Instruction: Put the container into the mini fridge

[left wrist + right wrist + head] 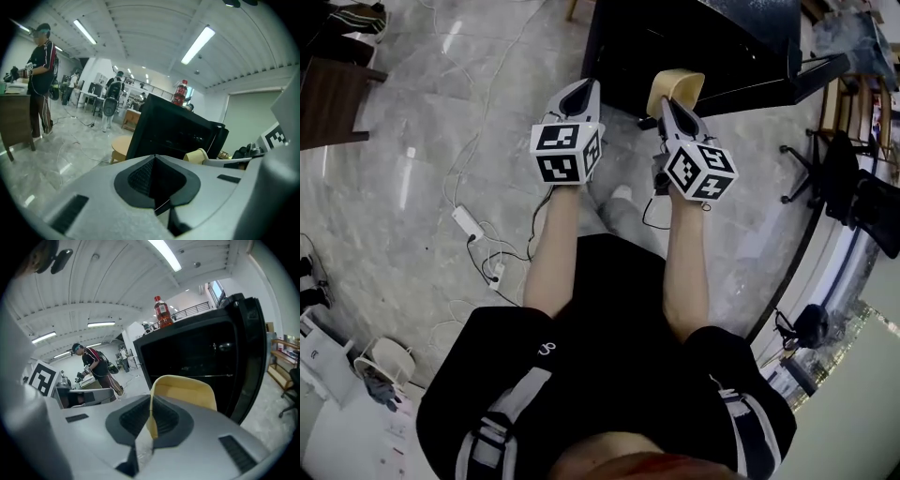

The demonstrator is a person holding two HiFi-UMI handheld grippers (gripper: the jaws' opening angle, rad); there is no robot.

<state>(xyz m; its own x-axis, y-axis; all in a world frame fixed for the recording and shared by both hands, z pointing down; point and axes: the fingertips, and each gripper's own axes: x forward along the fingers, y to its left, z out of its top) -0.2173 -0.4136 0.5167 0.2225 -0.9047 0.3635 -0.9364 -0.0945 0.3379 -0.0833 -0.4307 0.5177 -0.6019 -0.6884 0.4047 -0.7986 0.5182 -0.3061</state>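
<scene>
Closest in, the left tool (pixel 584 89) has its jaws pressed together on nothing. Beside it, the right tool (pixel 667 103) is clamped on the wall of the yellow container (pixel 677 84). The container is held in the air just before the black mini fridge (pixel 712 47), with nothing between them. Cables and a power strip (pixel 467 221) lie on the marble floor (pixel 412 141) to the left. Only the gripper views show the red-labelled bottle (pixel 162 311) on top of the fridge and a person (pixel 41 79) standing far back.
</scene>
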